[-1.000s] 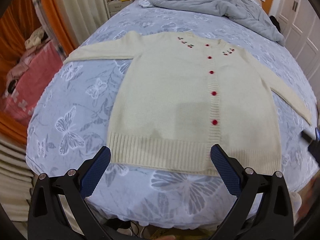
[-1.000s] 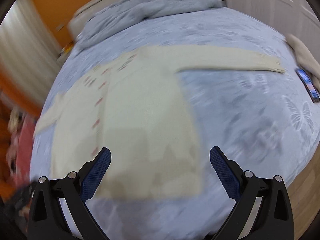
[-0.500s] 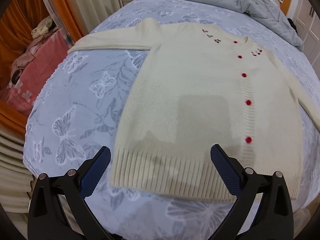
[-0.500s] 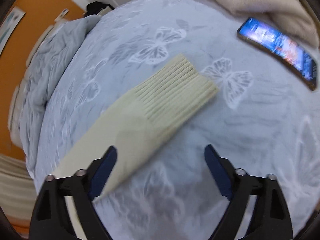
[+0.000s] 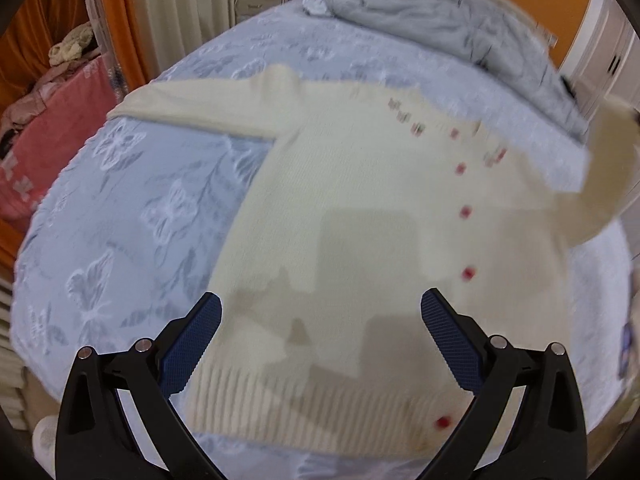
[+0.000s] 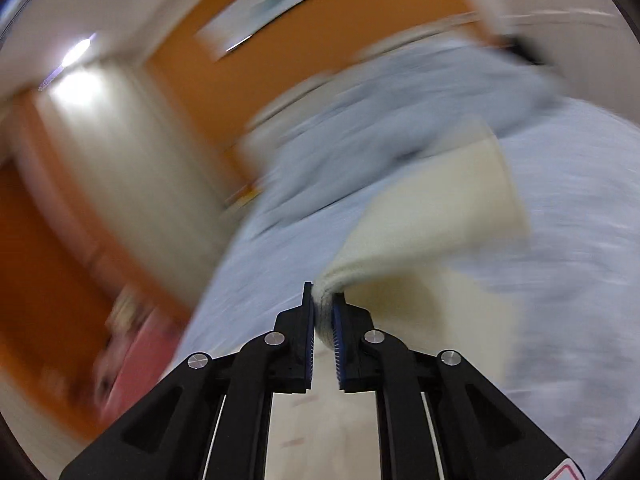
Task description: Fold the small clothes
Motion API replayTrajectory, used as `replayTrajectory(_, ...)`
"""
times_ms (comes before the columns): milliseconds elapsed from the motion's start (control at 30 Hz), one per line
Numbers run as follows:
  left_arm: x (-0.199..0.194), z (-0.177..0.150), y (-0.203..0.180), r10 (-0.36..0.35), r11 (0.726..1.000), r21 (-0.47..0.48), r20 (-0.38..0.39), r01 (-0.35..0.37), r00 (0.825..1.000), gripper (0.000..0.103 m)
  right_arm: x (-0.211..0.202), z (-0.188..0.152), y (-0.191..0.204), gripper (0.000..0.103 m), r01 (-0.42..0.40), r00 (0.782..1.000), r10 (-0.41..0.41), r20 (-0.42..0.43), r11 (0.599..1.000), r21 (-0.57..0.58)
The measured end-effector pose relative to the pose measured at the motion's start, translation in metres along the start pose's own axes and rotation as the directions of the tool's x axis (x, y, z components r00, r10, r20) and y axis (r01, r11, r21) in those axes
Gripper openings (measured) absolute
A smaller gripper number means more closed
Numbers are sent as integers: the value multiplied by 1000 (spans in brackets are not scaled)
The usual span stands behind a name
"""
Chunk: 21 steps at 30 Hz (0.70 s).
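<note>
A cream knit cardigan (image 5: pixel 360 216) with red buttons lies face up on the blue butterfly bedspread (image 5: pixel 132 208). Its left sleeve (image 5: pixel 192 112) lies stretched out flat. My left gripper (image 5: pixel 320 340) is open and empty, just above the ribbed hem. My right gripper (image 6: pixel 324 312) is shut on the cuff of the right sleeve (image 6: pixel 432 216) and holds it lifted off the bed; the raised sleeve also shows at the right edge of the left wrist view (image 5: pixel 608 176). The right wrist view is heavily blurred.
A crumpled grey quilt (image 5: pixel 448 28) lies at the far end of the bed. A pink cloth pile (image 5: pixel 52 128) sits left of the bed beside curtains (image 5: pixel 180 12). White cupboard doors (image 5: pixel 608 60) stand at the far right.
My right gripper has closed on the right sleeve's cuff and lifted it off the bed. My left gripper has moved closer over the cardigan's hem and stays open.
</note>
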<state>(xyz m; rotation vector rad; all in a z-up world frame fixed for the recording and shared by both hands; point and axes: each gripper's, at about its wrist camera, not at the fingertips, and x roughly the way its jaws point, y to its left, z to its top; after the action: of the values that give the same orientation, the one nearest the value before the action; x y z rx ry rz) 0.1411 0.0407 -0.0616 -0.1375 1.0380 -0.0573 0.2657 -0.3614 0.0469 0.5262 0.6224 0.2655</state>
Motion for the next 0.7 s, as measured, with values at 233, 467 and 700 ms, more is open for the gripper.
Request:
replayTrajectory(233,20,69,4,-209,969,-128,29,211,978,98,79,-101,30,45,63,976,-81,-203,994,-94)
replayTrajectory(467,145,132,-17,-239,954,-212,-119,211,964,98,26,-121,-92,63,424,892,-405,-202,904,60)
replayTrajectory(700,194,144,-36,-151,968,-223,-161,114,975,16,59,-123,-161,60,497,848,-440,-296,853,156)
